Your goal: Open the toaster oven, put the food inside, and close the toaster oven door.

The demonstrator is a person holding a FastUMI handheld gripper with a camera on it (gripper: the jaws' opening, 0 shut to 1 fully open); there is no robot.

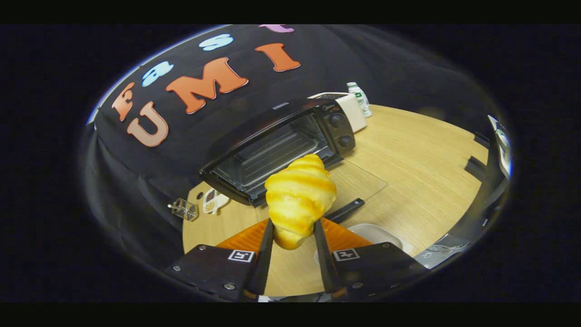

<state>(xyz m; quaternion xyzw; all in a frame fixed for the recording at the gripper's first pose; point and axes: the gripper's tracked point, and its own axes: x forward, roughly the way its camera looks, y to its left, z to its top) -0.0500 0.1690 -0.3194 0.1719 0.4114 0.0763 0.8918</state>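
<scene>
Gripper view: the tongs (293, 231) are seen closed on the croissant (299, 200), both fingers (265, 254) pressed against its lower end, so that the pastry is held clear of the table (422, 172). The croissant's long axis is set along the fingers, one tapered tip down between them and the other pointed forward and slightly right, toward the oven mouth. Just ahead of the tongs, beyond the croissant, the toaster oven (272, 145) is found with its cavity exposed and a wire rack visible inside; its glass door (358, 181) is laid flat and open toward the tongs, the dark handle (345, 211) at its near edge. The opening step is therefore judged done and the food picked up; insertion onto the rack and closing of the door are judged left. To the right of the fingers, close by, a white plate (381, 234) is seen on the table. Further out to the left a small clear box (185, 209) and a small printed packet (213, 200) are seen, and beyond the oven's right end a white bottle (360, 97) is stood upright.
</scene>
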